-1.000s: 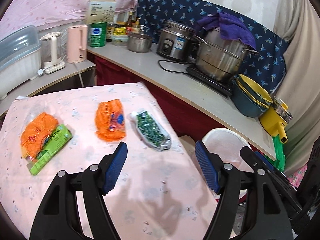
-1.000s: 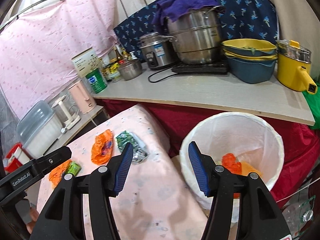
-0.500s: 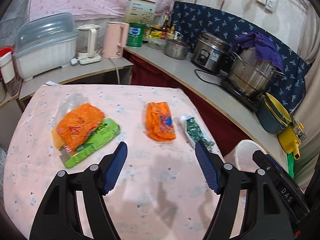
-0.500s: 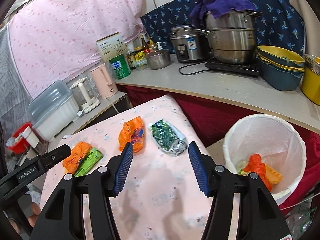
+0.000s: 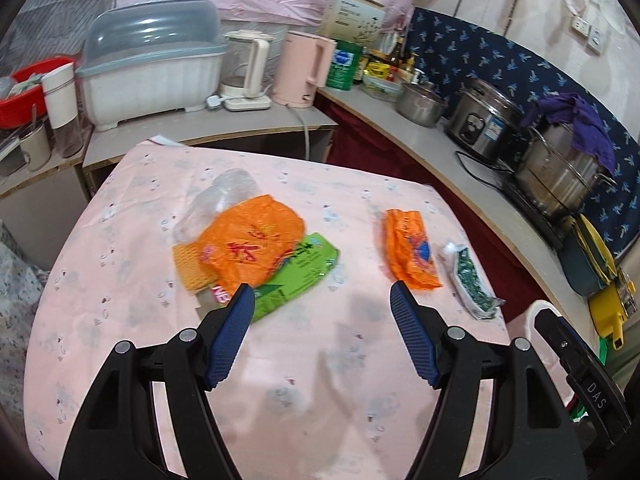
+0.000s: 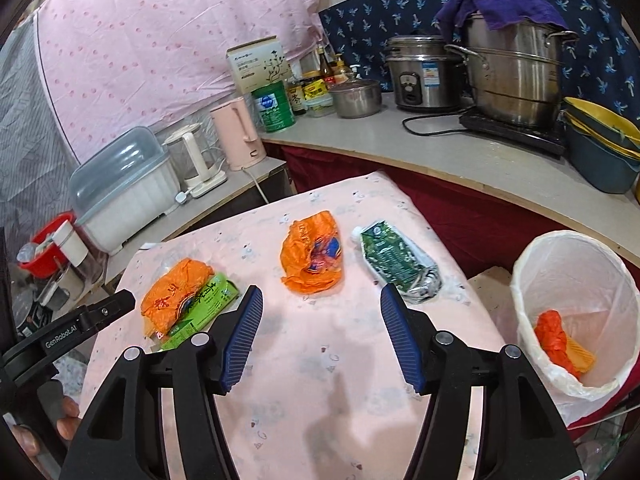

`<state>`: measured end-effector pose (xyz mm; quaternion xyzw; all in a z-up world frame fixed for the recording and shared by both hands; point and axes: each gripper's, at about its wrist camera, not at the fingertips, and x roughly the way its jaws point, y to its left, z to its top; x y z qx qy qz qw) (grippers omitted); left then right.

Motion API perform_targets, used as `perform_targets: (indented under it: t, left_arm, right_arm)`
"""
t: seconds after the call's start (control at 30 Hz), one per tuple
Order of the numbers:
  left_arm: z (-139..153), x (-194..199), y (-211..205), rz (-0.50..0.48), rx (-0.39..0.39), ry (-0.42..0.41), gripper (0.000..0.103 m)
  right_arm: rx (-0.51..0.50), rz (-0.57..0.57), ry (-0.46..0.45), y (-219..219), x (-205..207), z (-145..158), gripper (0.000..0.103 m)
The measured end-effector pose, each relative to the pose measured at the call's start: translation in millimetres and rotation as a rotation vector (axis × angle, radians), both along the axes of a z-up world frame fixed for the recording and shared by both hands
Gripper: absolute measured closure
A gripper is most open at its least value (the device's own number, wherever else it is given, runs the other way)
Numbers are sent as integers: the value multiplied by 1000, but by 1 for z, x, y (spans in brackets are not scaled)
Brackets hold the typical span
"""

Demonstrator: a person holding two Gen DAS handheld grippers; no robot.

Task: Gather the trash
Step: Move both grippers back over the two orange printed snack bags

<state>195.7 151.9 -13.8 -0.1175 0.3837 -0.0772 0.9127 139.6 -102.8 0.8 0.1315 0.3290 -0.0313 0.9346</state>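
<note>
Trash lies on a pink-clothed table [image 5: 320, 380]. A heap at the left holds an orange wrapper [image 5: 248, 248] [image 6: 172, 292], a green packet [image 5: 296, 276] [image 6: 204, 304] and a clear plastic bag [image 5: 220, 200]. An orange wrapper [image 5: 410, 254] [image 6: 314, 256] lies mid-table. A green foil pouch [image 5: 470, 280] [image 6: 396, 260] lies near the right edge. A white-lined bin [image 6: 580, 304] beside the table holds orange trash [image 6: 556, 340]. My left gripper [image 5: 322, 308] is open and empty, just short of the heap. My right gripper [image 6: 322, 312] is open and empty, short of the middle wrapper.
A kitchen counter [image 6: 460, 152] curves behind the table with pots, a rice cooker [image 6: 420, 72], a stacked steamer pot [image 6: 516, 68], kettles and bowls. A dish box [image 5: 152, 68] stands on the left shelf. The bin stands off the table's right edge.
Both grippers have swung left and moved closer over the table. The left now faces the heap and the right has turned from the bin to the middle wrapper. Both stay open.
</note>
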Motion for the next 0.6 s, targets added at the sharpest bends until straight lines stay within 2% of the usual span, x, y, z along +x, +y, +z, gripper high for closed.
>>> perform_targets:
  t: [0.33, 0.6]
  left_arm:
    - [-31, 33, 38, 78, 2, 63, 36]
    - [-52, 70, 47, 104, 3, 106, 36]
  right_arm:
    - [23, 33, 76, 17, 50, -35, 43]
    - [-2, 73, 110, 35, 103, -56, 41]
